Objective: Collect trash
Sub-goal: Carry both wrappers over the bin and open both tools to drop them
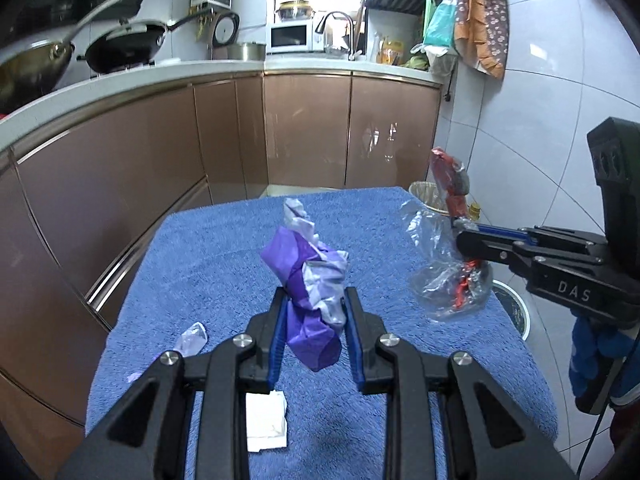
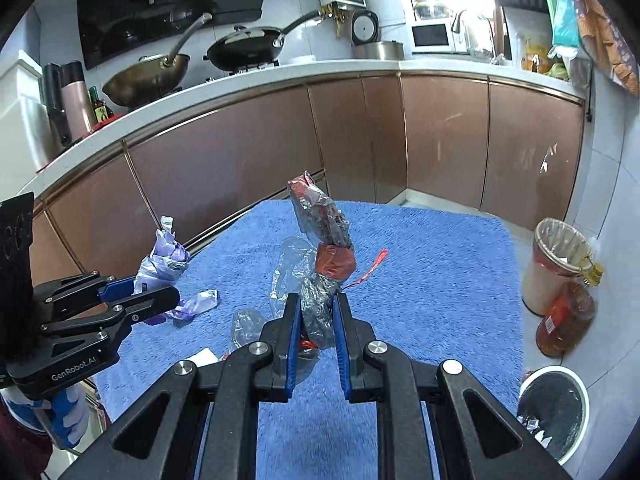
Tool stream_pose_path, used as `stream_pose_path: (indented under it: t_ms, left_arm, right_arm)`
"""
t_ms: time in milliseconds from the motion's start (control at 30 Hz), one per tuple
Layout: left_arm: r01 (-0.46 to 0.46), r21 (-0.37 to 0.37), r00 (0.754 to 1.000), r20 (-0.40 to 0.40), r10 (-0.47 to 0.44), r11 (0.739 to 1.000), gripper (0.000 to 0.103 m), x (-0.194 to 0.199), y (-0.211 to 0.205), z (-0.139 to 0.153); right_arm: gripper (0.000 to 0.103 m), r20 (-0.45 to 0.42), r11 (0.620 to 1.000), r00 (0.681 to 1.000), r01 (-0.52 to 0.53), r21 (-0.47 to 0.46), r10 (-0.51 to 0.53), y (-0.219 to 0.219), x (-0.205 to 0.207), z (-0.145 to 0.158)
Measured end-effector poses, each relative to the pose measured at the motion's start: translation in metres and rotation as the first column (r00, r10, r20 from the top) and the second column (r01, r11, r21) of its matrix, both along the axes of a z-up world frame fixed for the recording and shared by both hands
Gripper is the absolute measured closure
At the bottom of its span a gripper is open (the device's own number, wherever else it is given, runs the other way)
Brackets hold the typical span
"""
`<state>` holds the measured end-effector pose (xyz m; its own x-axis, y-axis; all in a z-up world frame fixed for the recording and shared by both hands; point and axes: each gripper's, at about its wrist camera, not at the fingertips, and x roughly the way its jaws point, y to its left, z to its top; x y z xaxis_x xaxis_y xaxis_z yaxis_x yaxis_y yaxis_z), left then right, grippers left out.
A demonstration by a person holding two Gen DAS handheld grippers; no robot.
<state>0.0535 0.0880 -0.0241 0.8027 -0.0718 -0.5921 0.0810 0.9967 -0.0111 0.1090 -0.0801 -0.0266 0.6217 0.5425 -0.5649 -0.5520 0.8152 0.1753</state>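
Note:
My left gripper (image 1: pixel 314 300) is shut on a crumpled purple and white wrapper (image 1: pixel 310 280) and holds it above the blue towel (image 1: pixel 224 256). It also shows in the right wrist view (image 2: pixel 164 258). My right gripper (image 2: pixel 316 304) is shut on a red and silver wrapper with clear plastic (image 2: pixel 324 248), lifted above the towel; the same bundle shows in the left wrist view (image 1: pixel 452 184). A white paper scrap (image 1: pixel 266 426) and a small clear purple scrap (image 1: pixel 194 340) lie on the towel.
A lined bin (image 2: pixel 556 264) stands on the floor to the right, with an oil bottle (image 2: pixel 566 320) beside it. A white round bin with a dark liner (image 2: pixel 556 412) is near right. Brown cabinets (image 1: pixel 304 132) run behind and left.

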Motion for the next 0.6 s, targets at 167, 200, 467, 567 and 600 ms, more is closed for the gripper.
stream_pose_path:
  t_ms: [167, 200, 467, 567, 600]
  left_arm:
    - [-0.013, 0.032, 0.999, 0.030, 0.012, 0.999, 0.078, -0.014, -0.011, 0.008]
    - [-0.017, 0.041, 0.999, 0.037, 0.016, 0.999, 0.078, -0.016, -0.013, 0.009]
    - [-0.026, 0.101, 0.997, 0.073, 0.019, 0.995, 0.078, -0.033, -0.035, 0.014]
    - [-0.020, 0.112, 0.997, 0.076, 0.012, 0.994, 0.078, -0.034, -0.041, 0.015]
    - [-0.019, 0.115, 0.997, 0.076, 0.010, 0.993, 0.078, -0.034, -0.045, 0.016]
  right_arm:
    - [0.088, 0.030, 1.000, 0.999, 0.013, 0.014, -0.014, -0.013, -0.016, 0.012]
    - [0.088, 0.033, 1.000, 0.999, 0.016, 0.018, -0.017, -0.015, -0.019, 0.013]
    - [0.088, 0.063, 0.998, 0.997, 0.036, 0.044, -0.038, -0.034, -0.037, 0.022]
    - [0.088, 0.071, 0.997, 0.996, 0.045, 0.058, -0.049, -0.043, -0.042, 0.024]
    - [0.088, 0.072, 0.997, 0.996, 0.048, 0.061, -0.053, -0.046, -0.043, 0.024]
